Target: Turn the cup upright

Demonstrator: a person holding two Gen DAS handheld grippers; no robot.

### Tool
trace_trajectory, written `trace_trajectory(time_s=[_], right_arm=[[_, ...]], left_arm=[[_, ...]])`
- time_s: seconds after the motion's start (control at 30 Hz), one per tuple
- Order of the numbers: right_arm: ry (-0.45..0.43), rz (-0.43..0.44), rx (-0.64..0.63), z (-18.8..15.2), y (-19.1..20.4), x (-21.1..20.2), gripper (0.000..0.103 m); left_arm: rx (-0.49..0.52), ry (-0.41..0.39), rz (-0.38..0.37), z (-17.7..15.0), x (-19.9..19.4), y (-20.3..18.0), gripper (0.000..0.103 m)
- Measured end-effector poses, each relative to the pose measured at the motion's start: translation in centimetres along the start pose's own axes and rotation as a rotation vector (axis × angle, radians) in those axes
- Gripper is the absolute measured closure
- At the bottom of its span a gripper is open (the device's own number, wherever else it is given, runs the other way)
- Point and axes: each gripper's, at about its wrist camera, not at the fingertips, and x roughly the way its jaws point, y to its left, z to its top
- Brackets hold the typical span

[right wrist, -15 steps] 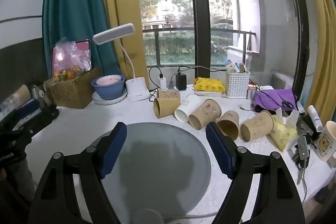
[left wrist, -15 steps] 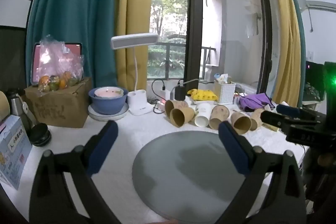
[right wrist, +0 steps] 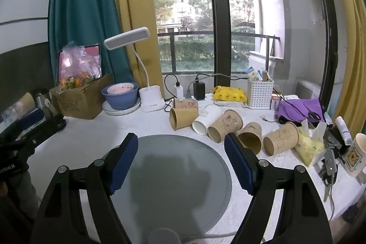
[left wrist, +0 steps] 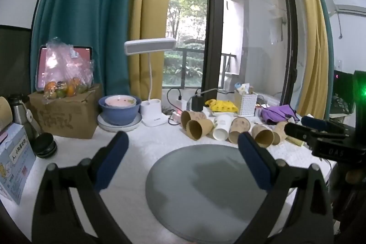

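Several paper cups lie on their sides in a row behind a round grey mat: brown cups, a white cup, and more brown cups. In the left wrist view the same row shows, with a brown cup and the white cup, behind the mat. My right gripper is open and empty above the mat, short of the cups. My left gripper is open and empty over the mat's left part.
A white desk lamp, a blue bowl on a plate, a cardboard box with fruit, a white basket, purple cloth, a tissue pack and a mug crowd the table's back and right.
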Motion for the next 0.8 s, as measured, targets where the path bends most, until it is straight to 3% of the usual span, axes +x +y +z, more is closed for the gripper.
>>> trace_trajectory(time_s=[0.8], right_arm=[[-0.003, 0.005, 0.006, 0.16, -0.46, -0.14, 0.023]], left_arm=[[-0.03, -0.008, 0.004, 0.87, -0.59, 0.73, 0.006]])
